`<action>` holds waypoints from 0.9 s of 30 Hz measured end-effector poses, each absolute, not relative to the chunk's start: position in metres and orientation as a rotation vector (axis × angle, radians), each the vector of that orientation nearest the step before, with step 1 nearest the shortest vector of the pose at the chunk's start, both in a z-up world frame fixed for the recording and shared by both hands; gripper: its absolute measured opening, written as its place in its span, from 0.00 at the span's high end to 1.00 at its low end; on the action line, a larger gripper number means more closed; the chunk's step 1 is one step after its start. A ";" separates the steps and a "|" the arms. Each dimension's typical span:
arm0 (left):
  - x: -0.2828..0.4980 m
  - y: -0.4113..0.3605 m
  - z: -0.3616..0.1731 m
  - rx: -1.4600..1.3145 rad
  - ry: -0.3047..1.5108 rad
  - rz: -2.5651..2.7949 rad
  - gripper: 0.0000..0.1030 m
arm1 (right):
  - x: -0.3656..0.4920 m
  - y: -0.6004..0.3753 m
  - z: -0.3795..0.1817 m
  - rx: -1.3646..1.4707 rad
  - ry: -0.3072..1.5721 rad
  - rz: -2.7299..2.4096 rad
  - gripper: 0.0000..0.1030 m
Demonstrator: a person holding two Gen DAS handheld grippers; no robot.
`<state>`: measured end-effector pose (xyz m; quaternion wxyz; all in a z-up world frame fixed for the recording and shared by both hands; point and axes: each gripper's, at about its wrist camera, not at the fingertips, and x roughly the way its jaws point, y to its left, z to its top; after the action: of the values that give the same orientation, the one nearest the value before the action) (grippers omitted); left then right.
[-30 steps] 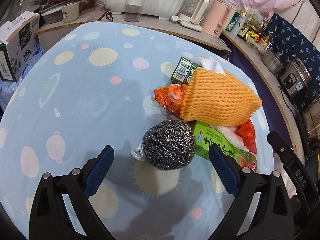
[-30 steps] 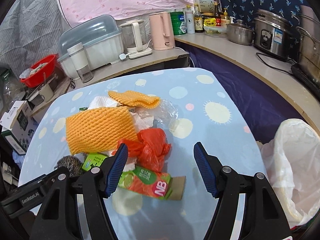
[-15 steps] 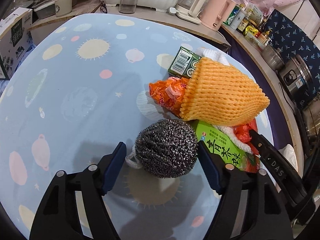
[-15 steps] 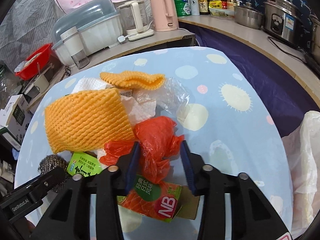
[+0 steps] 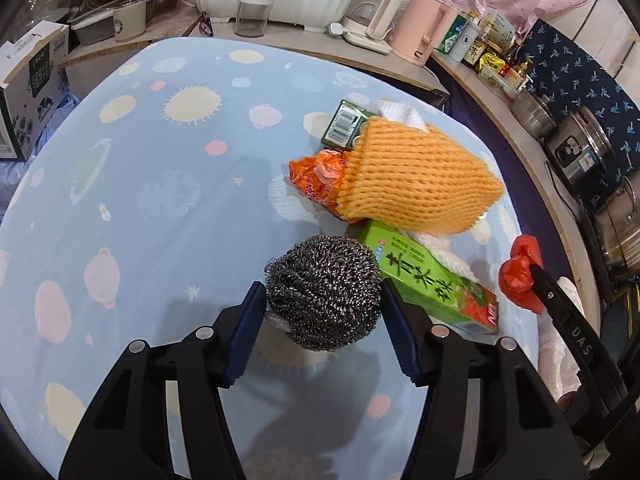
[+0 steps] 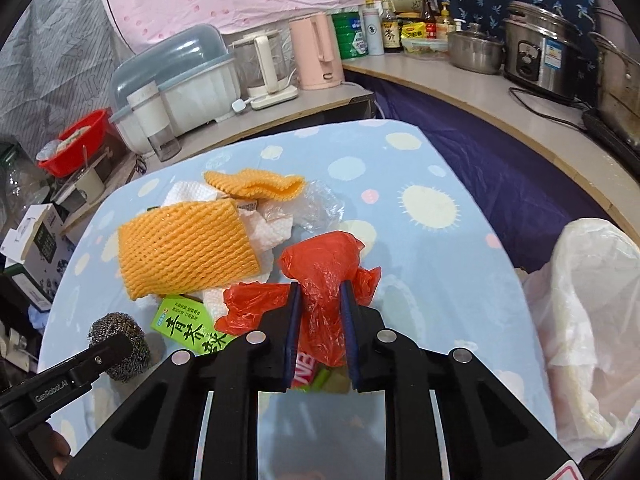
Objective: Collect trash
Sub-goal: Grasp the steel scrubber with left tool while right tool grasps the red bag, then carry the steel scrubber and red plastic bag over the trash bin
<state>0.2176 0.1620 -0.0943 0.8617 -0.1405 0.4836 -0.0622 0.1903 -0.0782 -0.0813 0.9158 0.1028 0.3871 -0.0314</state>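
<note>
We are clamping the steel scourer (image 5: 323,293) in our left gripper (image 5: 322,299) on the blue tablecloth (image 5: 160,184) and pinching the red plastic bag (image 6: 325,276) in our right gripper (image 6: 320,300); beyond, a green tea carton (image 5: 430,280) is lying under orange foam netting (image 5: 412,178)

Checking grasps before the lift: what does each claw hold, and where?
Left claw squeezes the steel scourer across its sides. Right claw pinches the red plastic bag mid-body.
</note>
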 end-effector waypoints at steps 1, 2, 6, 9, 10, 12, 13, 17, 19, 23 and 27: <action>0.214 0.161 -0.090 -0.289 1.007 -0.133 0.46 | 0.183 -0.081 -0.076 0.213 0.785 -0.070 0.82; 0.209 0.158 -0.085 -0.279 0.997 -0.134 0.46 | 0.176 -0.084 -0.072 0.215 0.775 -0.075 0.82; 0.187 0.144 -0.062 -0.234 0.964 -0.157 0.46 | 0.149 -0.099 -0.055 0.233 0.737 -0.094 0.82; 0.171 0.130 -0.047 -0.202 0.936 -0.186 0.46 | 0.130 -0.110 -0.044 0.236 0.709 -0.109 0.82; 0.165 0.125 -0.042 -0.190 0.927 -0.195 0.46 | 0.122 -0.114 -0.040 0.239 0.700 -0.116 0.82; 0.154 0.113 -0.031 -0.161 0.911 -0.214 0.46 | 0.109 -0.123 -0.033 0.248 0.682 -0.128 0.82; 0.149 0.107 -0.028 -0.151 0.907 -0.223 0.46 | 0.101 -0.128 -0.030 0.253 0.673 -0.136 0.82; 0.130 0.082 -0.015 -0.112 0.893 -0.270 0.46 | 0.074 -0.150 -0.020 0.276 0.642 -0.167 0.82; 0.121 0.070 -0.010 -0.092 0.888 -0.289 0.46 | 0.061 -0.162 -0.016 0.287 0.626 -0.187 0.82; 0.103 0.044 -0.002 -0.053 0.874 -0.334 0.46 | 0.037 -0.185 -0.010 0.308 0.598 -0.229 0.82; 0.087 0.019 0.005 -0.015 0.858 -0.378 0.46 | 0.016 -0.206 -0.006 0.327 0.575 -0.269 0.82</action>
<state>0.0865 0.0193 0.0049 0.8921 -0.0074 0.4133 -0.1824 0.0163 -0.2062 -0.0063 0.9369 0.1600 0.2815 -0.1315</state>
